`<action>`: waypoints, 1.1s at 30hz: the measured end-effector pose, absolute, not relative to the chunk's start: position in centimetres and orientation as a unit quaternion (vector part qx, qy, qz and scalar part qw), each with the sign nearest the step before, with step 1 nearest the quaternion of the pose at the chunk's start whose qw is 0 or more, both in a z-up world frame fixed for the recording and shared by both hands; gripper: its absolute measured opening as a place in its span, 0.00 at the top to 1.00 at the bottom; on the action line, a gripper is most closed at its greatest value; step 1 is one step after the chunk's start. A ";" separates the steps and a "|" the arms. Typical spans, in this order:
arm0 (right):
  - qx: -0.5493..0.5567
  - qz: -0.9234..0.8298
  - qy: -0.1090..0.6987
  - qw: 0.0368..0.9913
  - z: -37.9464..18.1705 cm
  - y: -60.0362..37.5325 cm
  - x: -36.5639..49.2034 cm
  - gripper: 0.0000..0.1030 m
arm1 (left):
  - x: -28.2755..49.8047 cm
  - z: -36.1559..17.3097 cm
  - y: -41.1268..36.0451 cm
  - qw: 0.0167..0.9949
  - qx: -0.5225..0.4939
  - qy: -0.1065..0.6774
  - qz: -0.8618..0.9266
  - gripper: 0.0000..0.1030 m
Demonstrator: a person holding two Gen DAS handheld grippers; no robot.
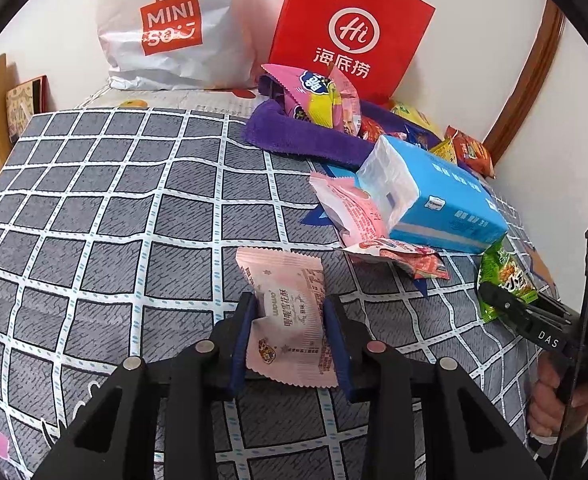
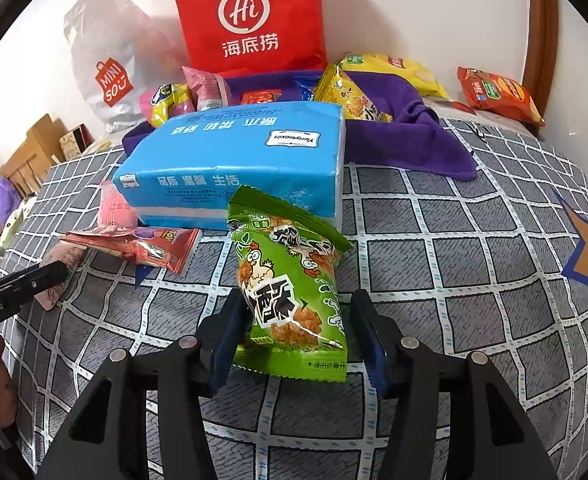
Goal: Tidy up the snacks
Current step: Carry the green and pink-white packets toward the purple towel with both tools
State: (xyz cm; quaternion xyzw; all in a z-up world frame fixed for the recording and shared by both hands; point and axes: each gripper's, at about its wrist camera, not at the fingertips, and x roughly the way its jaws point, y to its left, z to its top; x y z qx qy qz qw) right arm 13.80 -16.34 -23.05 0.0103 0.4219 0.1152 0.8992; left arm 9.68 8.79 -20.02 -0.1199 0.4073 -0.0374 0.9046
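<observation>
Left wrist view, what's there?
— Left tongs (image 1: 290,336) clamped on a pale pink foil snack packet (image 1: 290,312), just before the blue tissue pack (image 1: 433,196) on the checked grey bedspread (image 1: 94,220).

Right wrist view?
— Right tongs (image 2: 297,336) stand apart around a green chicken-print snack bag (image 2: 290,280), right pad clear, just before that tissue pack (image 2: 234,164).

The left tongs (image 1: 290,322) pinch a pale pink snack packet (image 1: 288,312) between their blue pads, above a grey checked bedsheet (image 1: 94,208). Beyond lie a blue tissue pack (image 1: 437,196), a purple towel (image 1: 294,136) heaped with snacks, a red bag (image 1: 349,28) and a white bag (image 1: 174,28). At the right edge, the right tongs (image 1: 505,300) touch a green snack packet (image 1: 501,280).
</observation>
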 end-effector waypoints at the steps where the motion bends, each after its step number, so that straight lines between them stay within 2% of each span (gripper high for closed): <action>1: 0.012 0.116 0.422 0.899 -23.1 -16.4 13.8 0.48 | 9.6 -20.0 8.9 0.904 -0.125 0.406 -0.042 0.69; 5: 0.021 0.117 0.420 0.900 -23.1 -16.6 13.7 0.49 | 9.6 -20.1 9.1 0.904 -0.134 0.404 -0.050 0.69; 8: 0.028 0.117 0.418 0.900 -23.1 -16.8 13.7 0.61 | 9.6 -20.1 9.1 0.903 -0.136 0.403 -0.052 0.69; 11: 0.050 0.124 0.417 0.899 -23.1 -17.5 13.7 0.65 | 9.6 -20.0 9.2 0.903 -0.137 0.404 -0.052 0.69; 23: 0.069 0.133 0.384 0.911 -22.0 -18.2 12.3 0.67 | 9.4 -20.0 10.1 0.899 -0.169 0.401 -0.053 0.69; 33: 0.035 0.118 0.366 0.922 -19.6 -18.3 10.2 0.67 | 8.4 -18.4 9.2 0.898 -0.145 0.413 -0.038 0.69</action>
